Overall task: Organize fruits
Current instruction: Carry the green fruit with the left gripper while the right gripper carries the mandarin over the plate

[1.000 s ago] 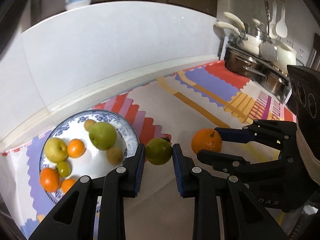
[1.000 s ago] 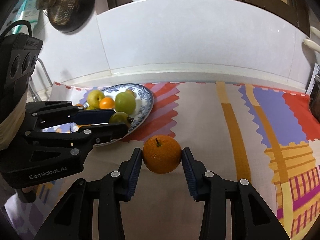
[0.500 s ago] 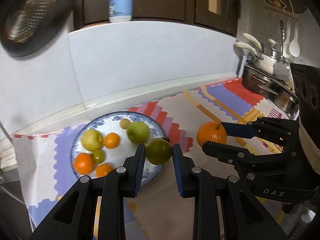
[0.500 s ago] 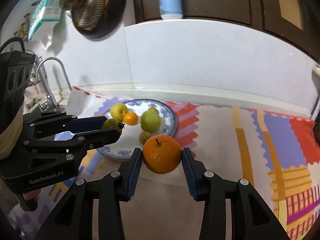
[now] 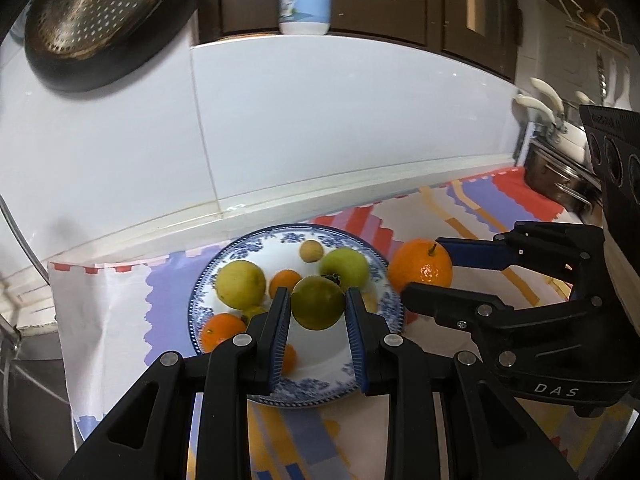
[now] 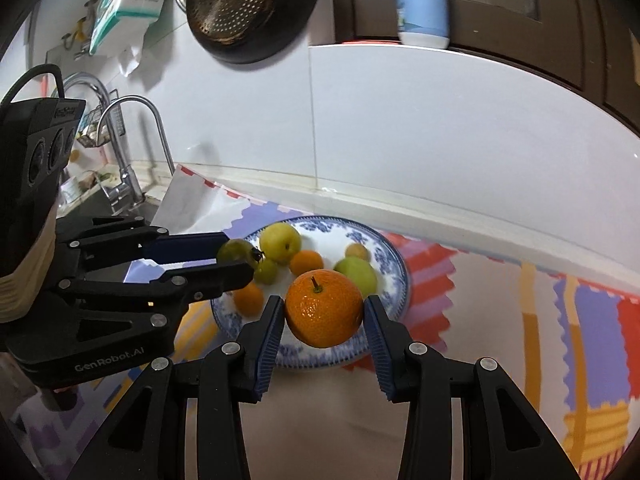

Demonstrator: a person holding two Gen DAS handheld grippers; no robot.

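Note:
My left gripper [image 5: 318,310] is shut on a green fruit [image 5: 318,302] and holds it above the blue-and-white plate [image 5: 320,390]. My right gripper [image 6: 324,316] is shut on a large orange [image 6: 324,308] and holds it over the plate's near rim [image 6: 320,358]. The plate holds several fruits: a yellow-green one [image 5: 241,284], a green one [image 5: 345,267], small oranges [image 5: 222,330] and a small tan fruit [image 5: 311,251]. In the right wrist view the left gripper [image 6: 238,258] is at the plate's left. In the left wrist view the right gripper [image 5: 424,276] is at the plate's right edge.
The plate sits on a colourful patterned cloth [image 6: 560,320] against a white tiled wall [image 5: 320,120]. A sink with a faucet [image 6: 132,152] lies to the left. Pots [image 5: 560,176] stand at the right. A strainer pan [image 5: 100,20] hangs above.
Both grippers have lifted and moved left with their fruits, from beside the plate to over it. The green fruit is now above the plate's middle, the orange at its edge.

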